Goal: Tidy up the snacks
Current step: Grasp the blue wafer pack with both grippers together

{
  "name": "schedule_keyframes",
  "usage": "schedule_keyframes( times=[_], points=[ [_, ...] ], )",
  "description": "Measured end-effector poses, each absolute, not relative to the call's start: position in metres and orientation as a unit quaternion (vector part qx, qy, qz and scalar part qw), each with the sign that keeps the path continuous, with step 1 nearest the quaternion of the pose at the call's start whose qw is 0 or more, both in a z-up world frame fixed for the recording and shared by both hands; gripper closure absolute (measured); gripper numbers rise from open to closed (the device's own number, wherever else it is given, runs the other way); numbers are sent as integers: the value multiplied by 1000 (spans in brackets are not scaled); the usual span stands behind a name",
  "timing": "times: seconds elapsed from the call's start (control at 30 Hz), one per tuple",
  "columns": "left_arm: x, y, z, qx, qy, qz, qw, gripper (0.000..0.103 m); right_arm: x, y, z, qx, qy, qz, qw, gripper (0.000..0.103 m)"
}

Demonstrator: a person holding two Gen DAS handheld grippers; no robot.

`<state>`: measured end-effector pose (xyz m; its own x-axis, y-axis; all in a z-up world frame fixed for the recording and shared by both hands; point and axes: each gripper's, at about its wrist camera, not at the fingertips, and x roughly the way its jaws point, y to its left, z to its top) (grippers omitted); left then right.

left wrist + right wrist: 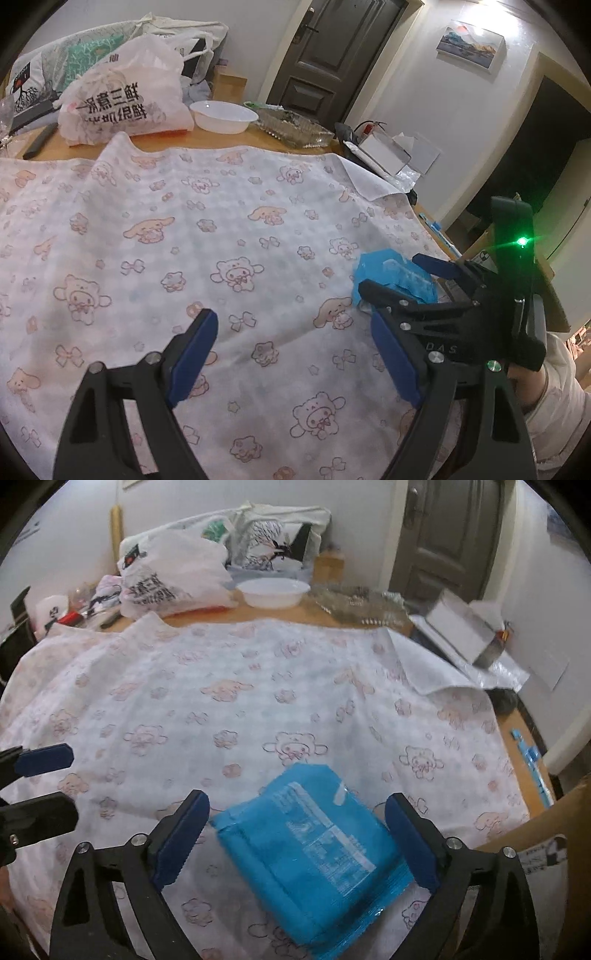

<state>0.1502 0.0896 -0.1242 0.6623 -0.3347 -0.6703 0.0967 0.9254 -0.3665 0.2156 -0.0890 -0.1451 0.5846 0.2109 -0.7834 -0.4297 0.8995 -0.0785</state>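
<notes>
My right gripper (297,834) is spread wide over the blue snack pack (314,864), which lies flat on the cloth (229,709) with its printed label side up; the pack sits between the two blue pads (181,842) and I cannot tell whether either pad touches it, though nothing is clamped. From my left wrist view the same pack (391,273) shows near the right edge of the cloth (184,229), partly hidden behind the black frame of the right gripper (395,273), whose jaws stand apart around it. My left gripper (295,354) is also wide open and holds nothing, with only the patterned cloth under it, well to the left of the pack; its blue tip (44,758) pokes in at the left edge of the right wrist view. At the far side of the table (317,616) stands a white bowl (273,590); its inside looks plain white in the left view (223,115), and I cannot see anything in it. Just right of it lies a clear glass dish (291,127) with something dark and speckled inside, too blurred to name. Left of the bowl slumps a white plastic bag (125,99) with black lettering, filled out, its contents hidden apart from an orange-red strip at its base. Behind it lean cloth tote bags (110,44). A white box (465,627) sits past the folded-over corner of the cloth, and brown cardboard (532,834) rises at the lower right beside my gripper.
</notes>
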Motion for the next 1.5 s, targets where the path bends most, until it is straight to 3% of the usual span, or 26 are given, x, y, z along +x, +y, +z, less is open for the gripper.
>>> schedule_keyframes(
  times=[0.43,0.47,0.6,0.93,1.27,1.5],
  points=[
    [151,88,-124,-155,395,-126,897,20,178,-66,-143,-138,450,279,837,8],
    [151,88,-124,-155,395,-127,897,20,181,-66,-145,-132,458,274,835,11],
    [148,88,-123,-157,393,-129,897,20,187,-72,-149,-121,467,241,842,41],
    [137,83,-108,-166,383,-143,897,20,159,-63,-132,-121,441,300,837,41],
    [102,64,-63,-182,346,-194,900,20,97,-61,-67,-113,329,392,852,41],
    [70,44,-23,-165,301,-193,919,37,59,-77,-34,-112,271,409,864,41]
  ],
)
